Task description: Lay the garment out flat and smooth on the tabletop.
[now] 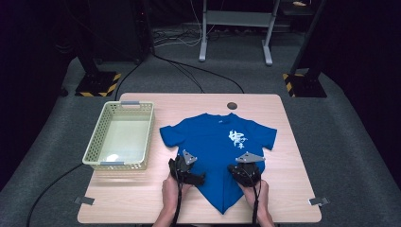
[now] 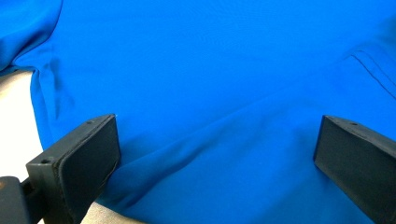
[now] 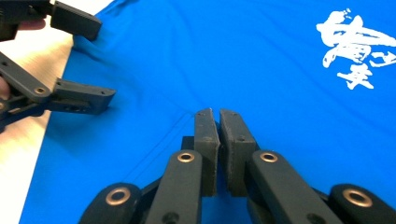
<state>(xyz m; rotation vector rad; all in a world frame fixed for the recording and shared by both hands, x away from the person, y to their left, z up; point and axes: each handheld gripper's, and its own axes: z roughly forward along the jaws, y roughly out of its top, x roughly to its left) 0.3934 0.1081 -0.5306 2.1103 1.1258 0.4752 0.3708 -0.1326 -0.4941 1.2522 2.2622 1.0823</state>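
Grey carpet floor [image 1: 345,142], black cables [image 1: 189,71] across it, grey metal frame legs [image 1: 203,42] behind, hazard-striped stand bases [image 1: 97,84], dark surroundings.

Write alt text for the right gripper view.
The right gripper has its two black jaws pressed together over a blue T-shirt lying on a light wooden table. White printed characters show at upper right, and the left gripper sits open at the shirt's left edge.
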